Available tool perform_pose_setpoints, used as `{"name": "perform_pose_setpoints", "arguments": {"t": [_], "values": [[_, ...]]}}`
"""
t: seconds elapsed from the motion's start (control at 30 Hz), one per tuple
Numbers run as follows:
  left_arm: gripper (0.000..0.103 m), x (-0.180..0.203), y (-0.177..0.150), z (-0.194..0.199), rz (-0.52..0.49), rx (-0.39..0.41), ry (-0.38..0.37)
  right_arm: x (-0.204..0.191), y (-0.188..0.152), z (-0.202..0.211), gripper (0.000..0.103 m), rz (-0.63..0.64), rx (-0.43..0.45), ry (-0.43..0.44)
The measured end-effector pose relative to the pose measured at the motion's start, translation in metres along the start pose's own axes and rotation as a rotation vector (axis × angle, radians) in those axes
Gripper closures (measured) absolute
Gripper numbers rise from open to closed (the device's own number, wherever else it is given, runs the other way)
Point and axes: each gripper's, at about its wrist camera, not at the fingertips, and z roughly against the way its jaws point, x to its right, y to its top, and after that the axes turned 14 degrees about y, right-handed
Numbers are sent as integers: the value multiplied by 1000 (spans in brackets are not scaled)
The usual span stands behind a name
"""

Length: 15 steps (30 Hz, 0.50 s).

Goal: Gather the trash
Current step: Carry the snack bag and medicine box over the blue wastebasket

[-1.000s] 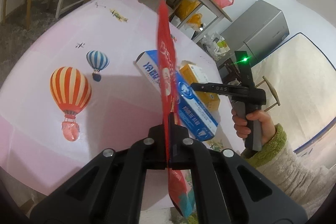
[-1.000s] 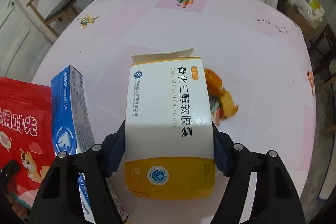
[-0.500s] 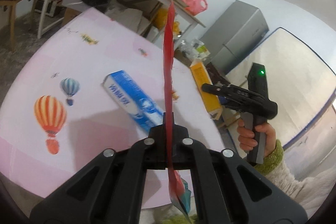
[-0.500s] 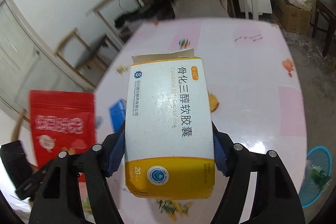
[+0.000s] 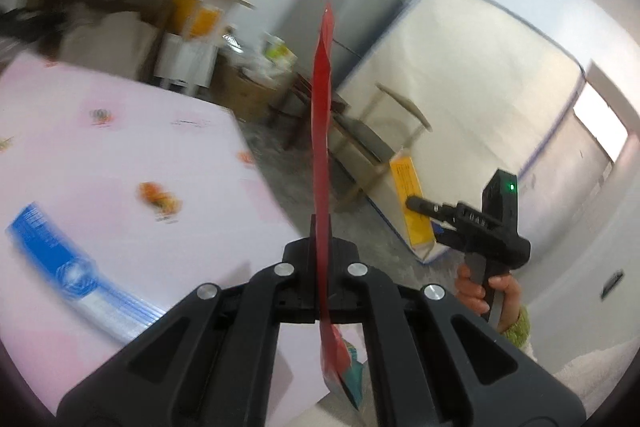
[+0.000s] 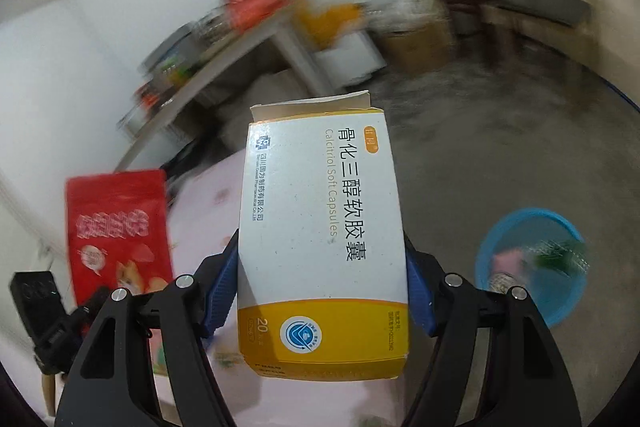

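Red pouch (image 5: 322, 131): glossy plastic film. Medicine box (image 6: 322, 227): smooth matt cardboard. Hand-held gripper (image 5: 320, 267): matt black plastic, metal pins. Worktop (image 5: 120, 147): smooth pink cloth. Basin (image 6: 532, 267): blue plastic.

1. The pouch (image 5: 322, 131) stands edge-on between the left gripper's (image 5: 320, 247) jaws, above the table (image 5: 120, 147)
2. The medicine box (image 6: 324, 235) sits between the right gripper's (image 6: 322, 287) pads
3. A basin (image 6: 528, 263) lies on the floor, right of the box

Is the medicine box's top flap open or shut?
Open. The medicine box, held in the right hand-held gripper, has its top flap standing up past the box's edge.
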Motion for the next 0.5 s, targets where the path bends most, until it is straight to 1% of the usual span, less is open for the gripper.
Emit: {"name": "perform_pose_setpoints", "arguments": {"t": [0.03, 0.07, 0.13, 0.2, 0.23, 0.27, 0.3, 0.37, 0.43, 0.47, 0.5], "values": [[103, 15, 4, -21, -24, -33, -20, 24, -4, 15, 34, -55, 21, -36], [103, 24, 5, -35, -34, -58, -33, 38, -7, 22, 34, -88, 30, -58], [103, 50, 6, -77, -55, -145, -60, 79, -19, 43, 34, -184, 51, -127], [103, 69, 2, -112, -72, -215, -63, 109, -30, 57, 34, -257, 70, -153], [103, 80, -1, -130, -73, -261, -48, 124, -37, 62, 34, -297, 79, -163], [103, 92, -5, -157, -68, -329, -30, 141, -45, 66, 34, -342, 85, -175], [103, 101, -10, -179, -62, -377, -19, 155, -53, 67, 34, -380, 87, -184], [103, 118, -19, -217, -60, -434, -1, 179, -66, 61, 34, -449, 81, -195], [103, 139, -36, -261, -79, -506, 37, 202, -79, 61, 34, -501, 75, -206], [103, 146, -42, -277, -85, -535, 50, 211, -83, 61, 34, -519, 74, -212], [103, 155, -51, -296, -106, -566, 82, 219, -86, 62, 34, -533, 75, -216]]}}
